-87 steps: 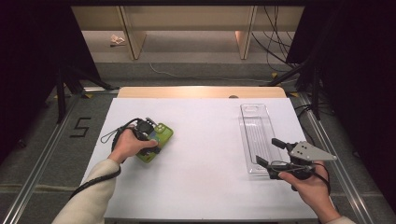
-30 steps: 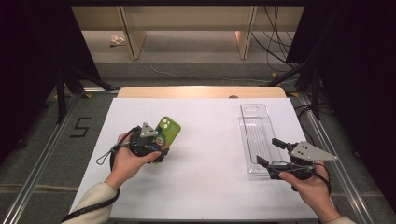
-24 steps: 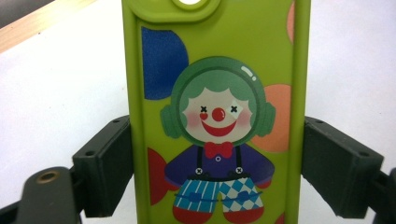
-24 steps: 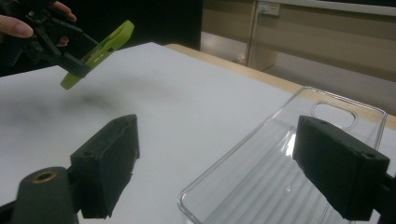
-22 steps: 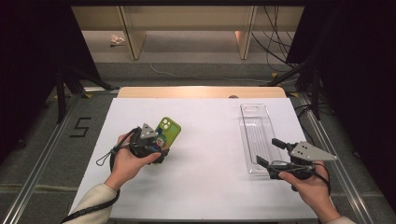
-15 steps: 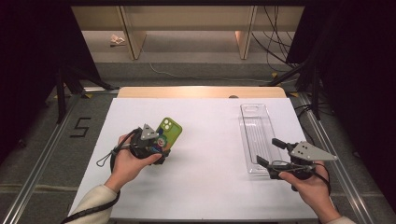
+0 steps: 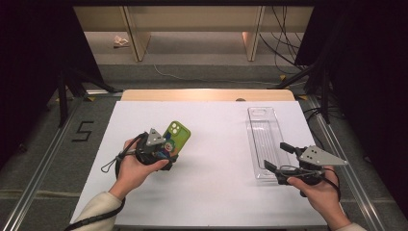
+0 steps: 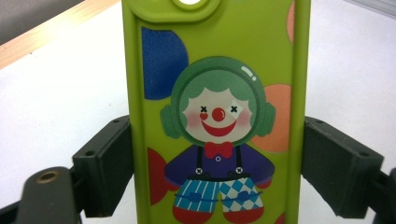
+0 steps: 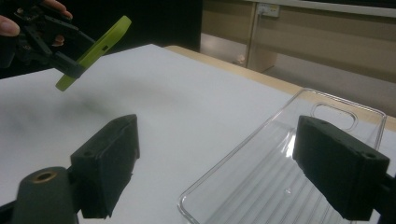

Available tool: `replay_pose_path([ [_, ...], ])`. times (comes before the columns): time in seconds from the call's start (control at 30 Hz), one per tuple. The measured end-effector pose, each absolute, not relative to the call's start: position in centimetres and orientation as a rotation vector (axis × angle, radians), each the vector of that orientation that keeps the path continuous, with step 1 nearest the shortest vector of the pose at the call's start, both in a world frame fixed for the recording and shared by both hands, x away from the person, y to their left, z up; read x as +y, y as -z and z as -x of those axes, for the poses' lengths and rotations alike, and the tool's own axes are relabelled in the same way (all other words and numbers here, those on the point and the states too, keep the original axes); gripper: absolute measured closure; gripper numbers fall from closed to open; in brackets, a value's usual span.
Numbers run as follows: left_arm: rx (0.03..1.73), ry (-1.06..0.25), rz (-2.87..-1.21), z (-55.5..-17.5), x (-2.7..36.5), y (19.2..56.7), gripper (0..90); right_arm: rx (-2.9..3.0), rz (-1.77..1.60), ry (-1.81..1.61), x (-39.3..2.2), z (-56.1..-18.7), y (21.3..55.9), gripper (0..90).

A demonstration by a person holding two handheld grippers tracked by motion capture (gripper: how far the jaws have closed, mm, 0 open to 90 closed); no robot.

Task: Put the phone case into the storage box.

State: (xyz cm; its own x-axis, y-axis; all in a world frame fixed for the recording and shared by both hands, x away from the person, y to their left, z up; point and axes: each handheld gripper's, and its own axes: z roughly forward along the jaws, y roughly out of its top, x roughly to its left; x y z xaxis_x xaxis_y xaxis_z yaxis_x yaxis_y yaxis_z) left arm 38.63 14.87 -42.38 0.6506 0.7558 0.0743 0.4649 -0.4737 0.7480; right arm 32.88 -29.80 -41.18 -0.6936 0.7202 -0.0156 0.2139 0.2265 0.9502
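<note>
One green phone case point(image 7: 176, 136) with a clown print is clamped by its long sides between the jaws of the left gripper point(image 7: 166, 153), tilted and lifted clear of the white table point(image 7: 216, 139), with bare surface all around it — well in from the table's left edge. One clear tray point(image 7: 263, 139) lies lengthwise near the right edge, its near end just under the right gripper point(image 7: 276, 159), whose jaws stand wide with nothing between them. Two grippers, one case, one tray — and a broad open stretch of table between the two hands.
</note>
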Motion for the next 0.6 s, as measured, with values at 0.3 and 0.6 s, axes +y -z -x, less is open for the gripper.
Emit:
replay_pose_path([
  [0.3, 0.928, -0.532, -2.134, -38.5, 14.46, 42.27, 16.1, 2.046, -0.859, -1.476, -29.69, -32.9, 41.13, 15.8],
  [0.6, 0.91, -0.527, -2.129, -38.28, 13.99, 42.22, 16.2, 2.043, -0.853, -1.487, -29.53, -32.91, 41.1, 15.8],
])
